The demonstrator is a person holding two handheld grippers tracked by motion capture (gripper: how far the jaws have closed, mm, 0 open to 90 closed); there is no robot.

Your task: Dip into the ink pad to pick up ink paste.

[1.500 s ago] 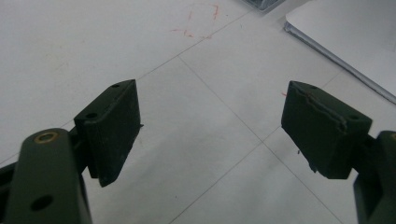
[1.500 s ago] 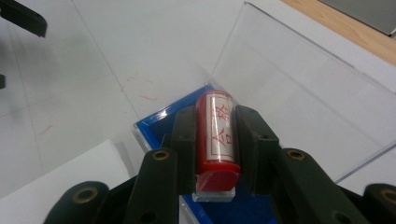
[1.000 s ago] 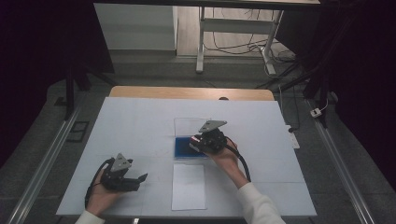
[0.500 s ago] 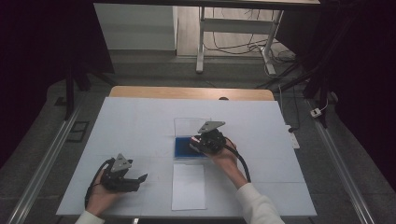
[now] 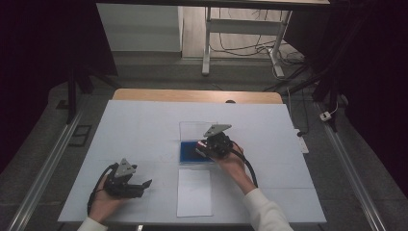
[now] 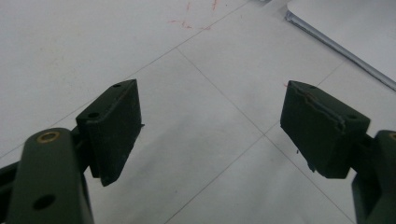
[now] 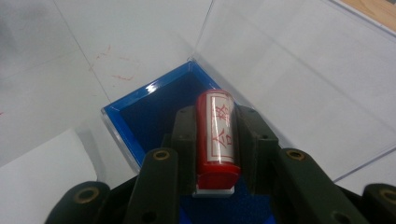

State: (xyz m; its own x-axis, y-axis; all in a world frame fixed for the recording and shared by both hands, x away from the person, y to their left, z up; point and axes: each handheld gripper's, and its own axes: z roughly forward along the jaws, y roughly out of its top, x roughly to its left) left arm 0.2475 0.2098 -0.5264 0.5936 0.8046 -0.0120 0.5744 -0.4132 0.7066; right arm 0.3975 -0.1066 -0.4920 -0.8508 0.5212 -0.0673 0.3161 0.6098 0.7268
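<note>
Nearest us, our left claw (image 5: 139, 184) rests released on the white bench (image 5: 144, 125). Farther off, our right claw (image 7: 215, 135) grips a red cylindrical stamp (image 7: 215, 135) with a silvery label bearing red characters, held over the blue-lined clear plastic box (image 7: 140, 105).

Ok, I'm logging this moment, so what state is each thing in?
Red stamp: clamped, over the blue tray.
Blue tray: clear lid open.
Right hand-held gripper: shut on the stamp.
Left hand-held gripper: open, empty.
White paper: lying flat.
</note>
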